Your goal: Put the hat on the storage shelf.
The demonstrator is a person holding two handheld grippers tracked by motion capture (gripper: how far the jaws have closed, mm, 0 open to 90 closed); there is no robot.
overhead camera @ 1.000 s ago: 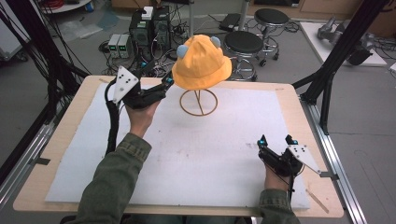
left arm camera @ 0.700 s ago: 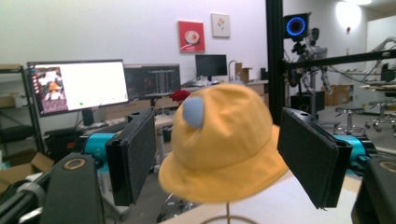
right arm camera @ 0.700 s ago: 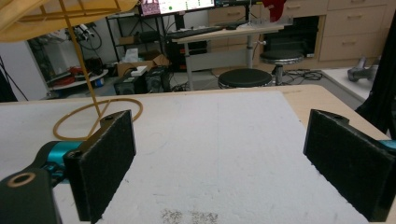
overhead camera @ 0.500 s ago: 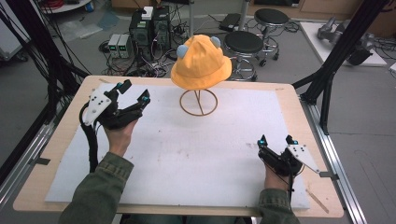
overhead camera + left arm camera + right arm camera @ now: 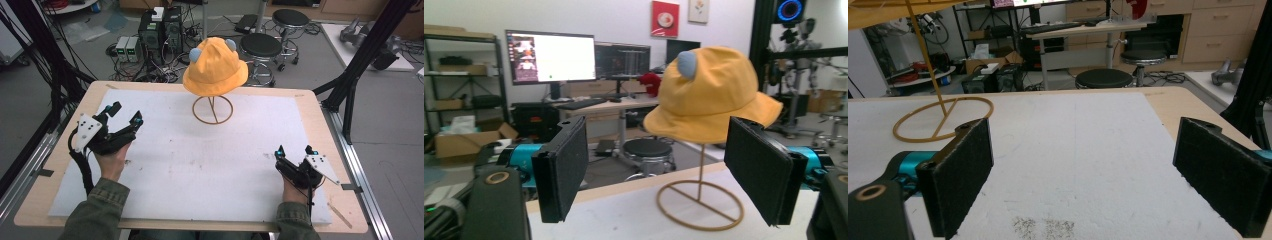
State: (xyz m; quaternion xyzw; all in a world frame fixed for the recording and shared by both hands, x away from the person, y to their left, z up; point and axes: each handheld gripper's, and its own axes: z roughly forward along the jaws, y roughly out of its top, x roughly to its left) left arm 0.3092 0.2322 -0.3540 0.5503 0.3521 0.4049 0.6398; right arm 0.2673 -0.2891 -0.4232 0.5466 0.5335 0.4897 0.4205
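At the far middle of the table (image 5: pixel 310 107), an orange hat (image 5: pixel 215 67) sits on top of a thin wire stand (image 5: pixel 213 110), whose round ring base rests flat on the white mat (image 5: pixel 200 165) that covers most of the tabletop. Two small blue-grey ears stand on the crown of the hat. In my left hand I hold the left gripper (image 5: pixel 122 116) at the left edge of the mat, raised off the surface and pointed toward the hat, well apart from it; its jaws are spread wide with nothing between them. In the left gripper view, the hat (image 5: pixel 711 95) and the stand (image 5: pixel 700 200) appear between the two black pads (image 5: pixel 564 167), farther off, with neither pad touching them. In my right hand I hold the right gripper (image 5: pixel 295 150) low over the near right part of the mat, also with jaws spread wide and holding nothing. In the right gripper view, bare mat (image 5: pixel 1088 150) lies between its pads (image 5: pixel 960 172), and the ring base of the stand (image 5: pixel 943 119) lies ahead to the left. Beyond the table stand round black stools (image 5: pixel 260 46) and computer boxes (image 5: pixel 160 30) on the floor.
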